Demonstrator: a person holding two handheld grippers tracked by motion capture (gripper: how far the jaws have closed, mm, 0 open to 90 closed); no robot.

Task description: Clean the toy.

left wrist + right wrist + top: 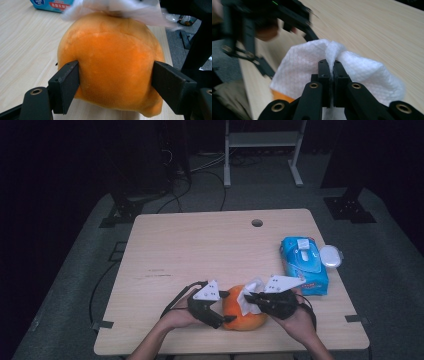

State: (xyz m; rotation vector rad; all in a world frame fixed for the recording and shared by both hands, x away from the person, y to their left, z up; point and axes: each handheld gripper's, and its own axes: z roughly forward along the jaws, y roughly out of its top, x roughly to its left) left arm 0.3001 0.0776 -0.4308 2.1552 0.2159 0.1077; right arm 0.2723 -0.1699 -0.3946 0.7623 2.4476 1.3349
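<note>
- Black jaws of the left gripper sit nearest in the left gripper view, one pad on each side of the orange soft toy. Pads touch its fuzzy sides, so it's gripping the toy, not hard.
- Orange soft toy sits at the near edge of the table, about 6 o'clock, btw the two hands.
- Right gripper is squeezed shut on a white wipe, a fold of it pinched btw the jaws. From the high view the wipe lies on top of the toy, at its 12 o'clock.
- Toy looks squishy and light, prob. stuffed. It'll dent when squeezed and won't break. Fuzzy skin isn't slippery.
- Best spot to hold: its round middle, left and right sides, like now. A gentle grip is enough, I think.
- Wipe is thin, floppy, maybe damp. It can tear or slip out, so pinch a bunched bit, not one corner.
- Blue wipe pack lies at the toy's 2 o'clock, well apart.
</note>
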